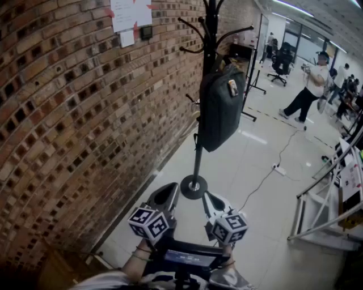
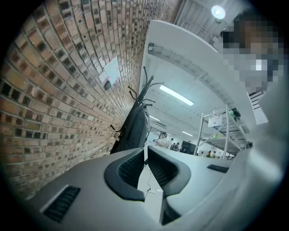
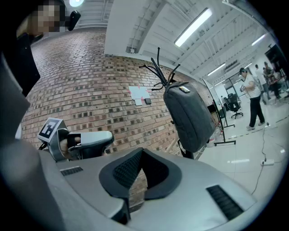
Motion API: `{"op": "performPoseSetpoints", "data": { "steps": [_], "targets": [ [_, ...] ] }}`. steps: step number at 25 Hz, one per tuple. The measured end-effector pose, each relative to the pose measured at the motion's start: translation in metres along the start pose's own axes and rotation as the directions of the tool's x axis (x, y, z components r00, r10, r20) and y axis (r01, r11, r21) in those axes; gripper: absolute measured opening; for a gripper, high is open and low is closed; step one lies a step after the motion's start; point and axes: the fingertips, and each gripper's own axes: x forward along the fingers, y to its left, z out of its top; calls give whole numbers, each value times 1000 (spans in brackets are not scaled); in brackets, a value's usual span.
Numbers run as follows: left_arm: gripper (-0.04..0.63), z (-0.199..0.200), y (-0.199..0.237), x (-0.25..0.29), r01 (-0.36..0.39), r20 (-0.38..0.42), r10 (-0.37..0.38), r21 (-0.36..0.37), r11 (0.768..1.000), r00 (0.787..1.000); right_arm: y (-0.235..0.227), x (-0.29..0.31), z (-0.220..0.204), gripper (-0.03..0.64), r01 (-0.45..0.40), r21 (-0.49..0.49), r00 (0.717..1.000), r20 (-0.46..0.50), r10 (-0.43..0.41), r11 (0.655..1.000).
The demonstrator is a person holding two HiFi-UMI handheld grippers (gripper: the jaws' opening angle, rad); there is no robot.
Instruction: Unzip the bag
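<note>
A dark grey backpack hangs upright from a black coat stand beside the brick wall; I cannot make out its zip. Both grippers are held low, well short of the bag and below it. My left gripper is shut with nothing in it, and my right gripper beside it is shut and empty too. The bag shows just past the closed left gripper in the left gripper view. It hangs up and to the right of the closed right gripper as bag in the right gripper view.
The brick wall runs along the left with papers taped to it. The stand's round base sits on the pale floor. A cable and power strip lie to the right, a metal rack stands far right, and a person walks behind.
</note>
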Motion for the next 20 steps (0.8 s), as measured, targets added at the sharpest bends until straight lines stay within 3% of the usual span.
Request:
{"op": "performPoseSetpoints", "data": {
  "steps": [7,11,20],
  "targets": [
    [26,35,34,54,23,45,-22,-17,1000,999,-27,45,18,-11,7,-12,1000,-5,-7,1000],
    [26,57,54,95,81,45,-79,-41,996,996,-48,74,36,-11,33,-18,999,14,-33,999],
    [26,107,83,186,189,29,-190,31,981,981,-95,140,75,-11,123,-8,991,50,-123,992]
  ]
}}
